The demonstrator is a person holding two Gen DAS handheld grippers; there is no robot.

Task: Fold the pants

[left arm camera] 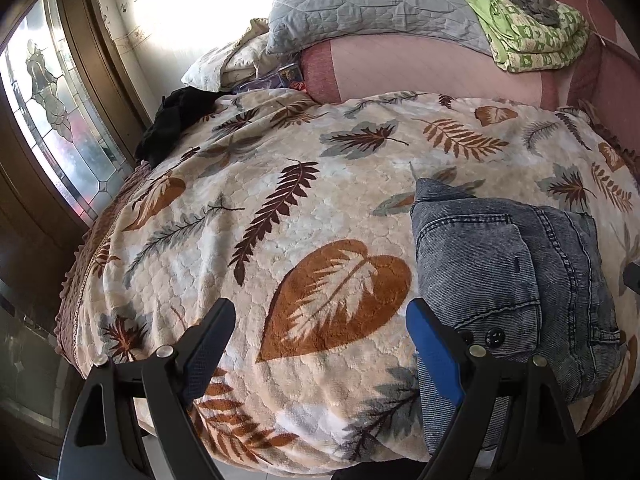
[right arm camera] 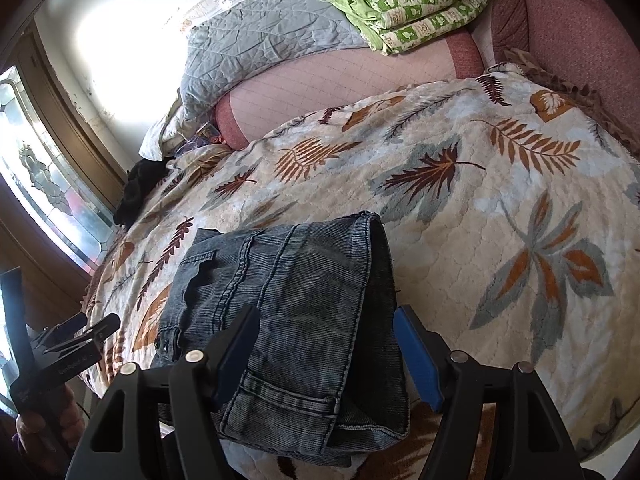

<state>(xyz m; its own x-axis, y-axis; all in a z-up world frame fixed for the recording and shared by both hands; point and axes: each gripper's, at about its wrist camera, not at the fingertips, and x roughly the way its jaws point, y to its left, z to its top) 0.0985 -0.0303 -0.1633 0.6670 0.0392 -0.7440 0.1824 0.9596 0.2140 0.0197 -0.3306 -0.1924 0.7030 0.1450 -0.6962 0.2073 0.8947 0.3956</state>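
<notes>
Tongs angled down over bed. Left gripper (left arm camera: 320, 344) apart, folded jeans (left arm camera: 512, 280) beside its right finger. Right gripper (right arm camera: 326, 344) apart, straddling the jeans (right arm camera: 288, 320), pads not pressing.

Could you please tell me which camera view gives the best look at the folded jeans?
The right wrist view: the folded jeans sit centred, whole, between the open right gripper. The left wrist view shows them off to the right, partly hidden behind a finger.
</notes>
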